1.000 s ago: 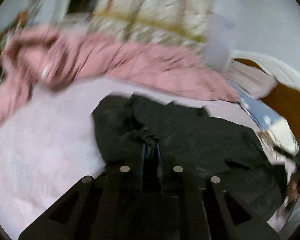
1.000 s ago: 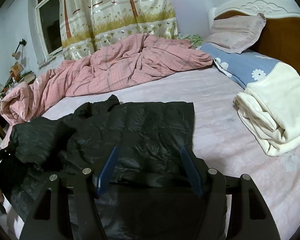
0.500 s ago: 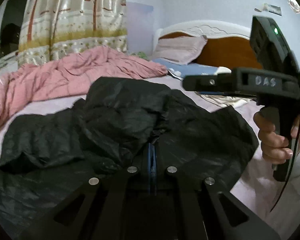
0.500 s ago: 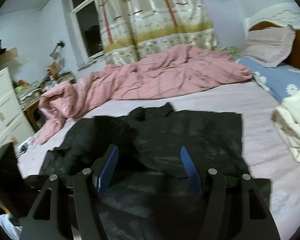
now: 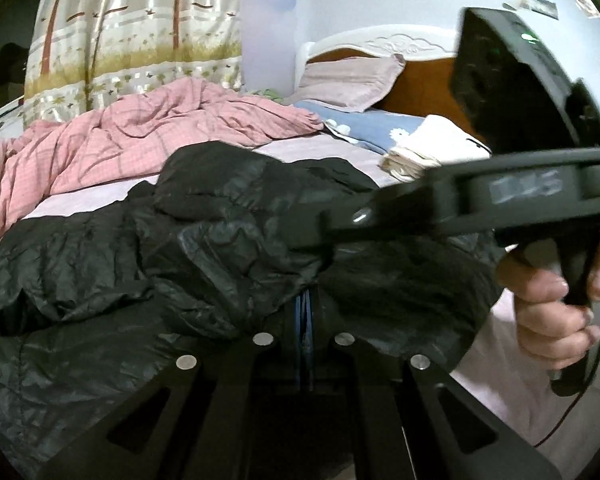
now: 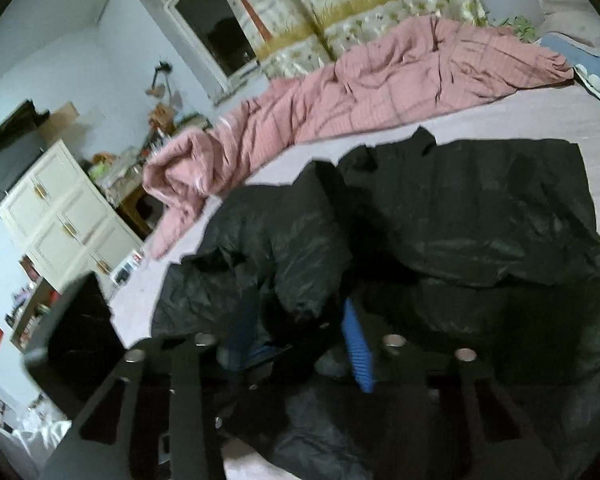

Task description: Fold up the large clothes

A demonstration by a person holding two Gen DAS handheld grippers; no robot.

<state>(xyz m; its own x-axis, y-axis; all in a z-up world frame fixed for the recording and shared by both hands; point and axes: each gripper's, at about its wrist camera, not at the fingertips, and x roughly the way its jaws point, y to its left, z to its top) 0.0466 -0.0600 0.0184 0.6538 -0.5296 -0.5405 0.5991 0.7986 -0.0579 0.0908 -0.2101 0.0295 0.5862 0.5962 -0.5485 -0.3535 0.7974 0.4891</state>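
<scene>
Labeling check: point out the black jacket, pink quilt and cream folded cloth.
jacket (image 6: 480,208): right wrist view, flat body panel.
quilt (image 5: 132,140): left wrist view, crumpled middle.
cream cloth (image 5: 432,140): left wrist view, top of the fold.

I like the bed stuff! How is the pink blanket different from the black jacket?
The pink blanket is checked and matte; the black jacket is plain and shiny. The blanket lies bunched along the far side of the bed, near the curtain; the jacket lies nearer, partly folded. The left gripper pinches the jacket; nothing touches the blanket. Both are wrinkled.
</scene>
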